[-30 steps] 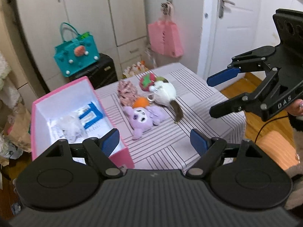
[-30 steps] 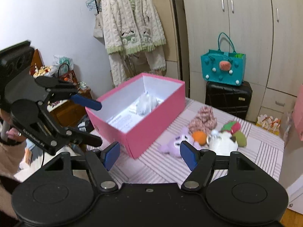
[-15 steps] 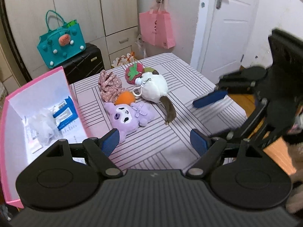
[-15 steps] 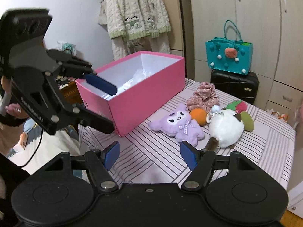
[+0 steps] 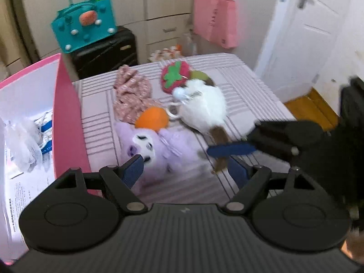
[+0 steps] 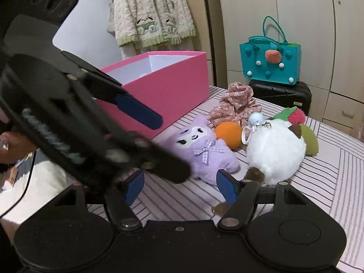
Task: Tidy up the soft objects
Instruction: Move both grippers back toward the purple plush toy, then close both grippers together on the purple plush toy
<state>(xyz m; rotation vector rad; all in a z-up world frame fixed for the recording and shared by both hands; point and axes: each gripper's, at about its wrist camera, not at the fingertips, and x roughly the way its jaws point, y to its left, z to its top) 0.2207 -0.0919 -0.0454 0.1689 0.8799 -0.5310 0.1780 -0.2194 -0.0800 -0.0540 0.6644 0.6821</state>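
Note:
A purple plush (image 5: 159, 150) lies on the striped table (image 5: 250, 91) beside the pink box (image 5: 66, 122). Behind it sit an orange ball (image 5: 152, 118), a white fluffy toy (image 5: 204, 111) with a brown tail, a red strawberry plush (image 5: 175, 76) and a floral pink cloth (image 5: 132, 95). My left gripper (image 5: 185, 170) hangs open just above the purple plush, gripping nothing. My right gripper (image 6: 180, 186) is open and empty too, low over the table in front of the purple plush (image 6: 204, 150) and the white toy (image 6: 275, 152). Its blue pad (image 5: 229, 149) shows near the brown tail.
The pink box (image 6: 170, 88) holds papers and crumpled white plastic (image 5: 20, 141). Beyond the table a teal bag (image 6: 268, 66) sits on a black suitcase (image 6: 282, 93). A pink bag (image 5: 215, 20) hangs by the white door. A person's hand (image 6: 11, 145) holds the left gripper.
Both grippers have come down and closer to the toys. The left one now hovers over the purple plush. The right one has swung in near the white toy's tail.

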